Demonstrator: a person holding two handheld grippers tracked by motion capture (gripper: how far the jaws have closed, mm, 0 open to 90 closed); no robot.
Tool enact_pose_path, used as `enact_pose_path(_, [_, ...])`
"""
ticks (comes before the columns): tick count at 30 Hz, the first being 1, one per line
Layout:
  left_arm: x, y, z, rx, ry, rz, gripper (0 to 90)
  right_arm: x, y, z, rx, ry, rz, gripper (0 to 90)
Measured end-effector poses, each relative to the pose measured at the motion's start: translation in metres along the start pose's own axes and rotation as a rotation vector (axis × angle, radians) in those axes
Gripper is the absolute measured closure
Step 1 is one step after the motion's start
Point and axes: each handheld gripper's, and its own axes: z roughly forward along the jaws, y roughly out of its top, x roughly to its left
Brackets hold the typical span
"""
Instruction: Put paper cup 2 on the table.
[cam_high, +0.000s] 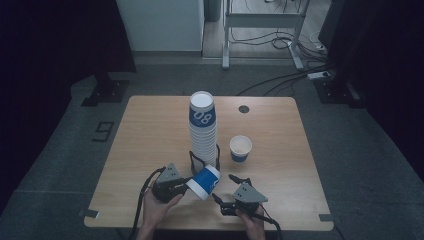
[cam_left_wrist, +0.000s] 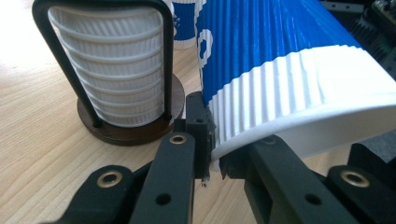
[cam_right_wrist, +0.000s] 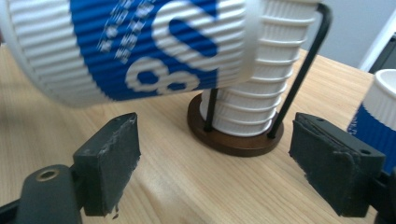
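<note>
Blue-and-white ribbed paper cup (cam_high: 203, 182), tipped sideways just before the tall cup stack (cam_high: 202, 131), has its rim pinched by the left gripper (cam_high: 181, 189); the right gripper (cam_high: 223, 192) gapes empty beside it.

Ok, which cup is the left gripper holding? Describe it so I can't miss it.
Start at the tall cup stack in its wire holder mid-table. Just in front of it, the left gripper pinches the held cup by its rim. Unlike the upright lone cup, it lies tipped sideways above the table.
</note>
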Motion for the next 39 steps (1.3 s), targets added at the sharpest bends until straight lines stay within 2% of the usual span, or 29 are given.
enact_pose_path(7, [-0.001, 0.009, 0.003, 0.073, -0.012, 0.008, 83.4, 0.007, 0.000, 0.002, 0.019, -0.004, -0.097, 13.6])
enact_pose_path(11, [-0.001, 0.015, 0.007, 0.143, -0.027, -0.008, 83.5, 0.008, 0.000, 0.003, 0.032, -0.020, -0.126, 12.5])
enact_pose_path(18, [-0.001, 0.020, 0.011, 0.196, -0.035, -0.006, 83.4, 0.013, 0.001, 0.003, 0.053, -0.048, -0.195, 12.3])
enact_pose_path(23, [0.000, 0.023, 0.016, 0.263, -0.034, -0.001, 83.5, 0.014, 0.003, 0.002, 0.053, -0.052, -0.247, 12.3])
enact_pose_path(25, [0.001, 0.023, 0.017, 0.275, -0.038, -0.003, 83.5, 0.016, 0.003, 0.002, 0.058, -0.067, -0.290, 12.3])
enact_pose_path(26, [0.000, 0.024, 0.018, 0.277, -0.033, -0.006, 83.5, 0.016, 0.004, 0.002, 0.060, -0.062, -0.297, 12.1])
enact_pose_path(27, [0.000, 0.024, 0.019, 0.282, -0.034, -0.008, 83.5, 0.017, 0.004, 0.002, 0.073, -0.069, -0.329, 12.3])
enact_pose_path(29, [-0.001, 0.026, 0.020, 0.293, -0.033, -0.011, 83.5, 0.018, 0.003, 0.002, 0.070, -0.061, -0.328, 12.3])
enact_pose_path(32, [-0.002, 0.030, 0.022, 0.331, -0.040, 0.001, 83.5, 0.019, 0.003, 0.003, 0.079, -0.062, -0.364, 12.3])
enact_pose_path(36, [-0.004, 0.036, 0.025, 0.375, -0.037, 0.014, 83.6, 0.021, 0.004, 0.004, 0.079, -0.053, -0.379, 9.2])
enact_pose_path(39, [-0.003, 0.038, 0.025, 0.391, -0.046, 0.015, 83.5, 0.022, 0.004, 0.003, 0.069, -0.066, -0.387, 8.4])
